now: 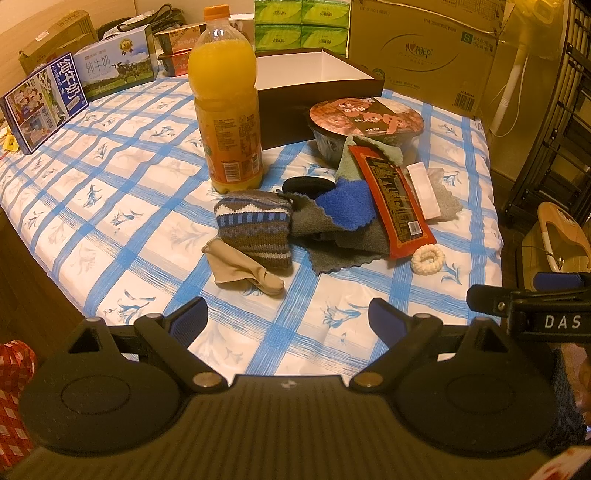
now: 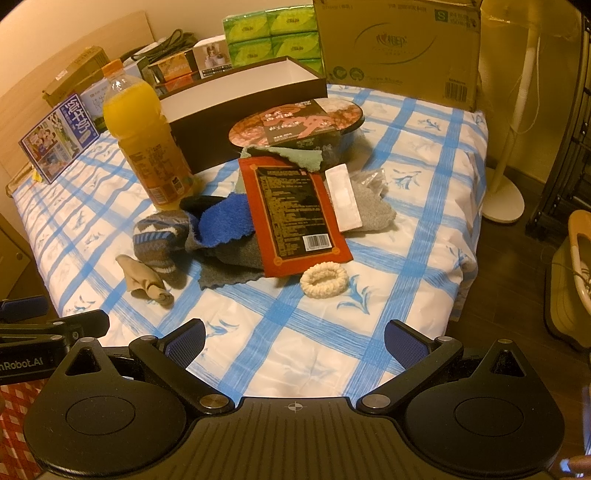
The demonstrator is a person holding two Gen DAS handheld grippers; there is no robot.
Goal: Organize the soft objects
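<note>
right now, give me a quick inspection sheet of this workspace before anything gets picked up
surface: blue-checked cloth covers the table.
job's things: knitted sock, beige stocking, blue fleece cloth, grey cloth, white scrunchie; brown box open, nothing seen inside.
clutter: juice bottle, noodle bowl, red packet lying on the cloths.
grippers: left gripper and right gripper open, holding nothing.
cables: black cords behind the table.
surroundings: cardboard carton, tissue packs, milk cartons.

light: dim, warm yellow | focus: sharp | edges: fisheye bending, dark corners
</note>
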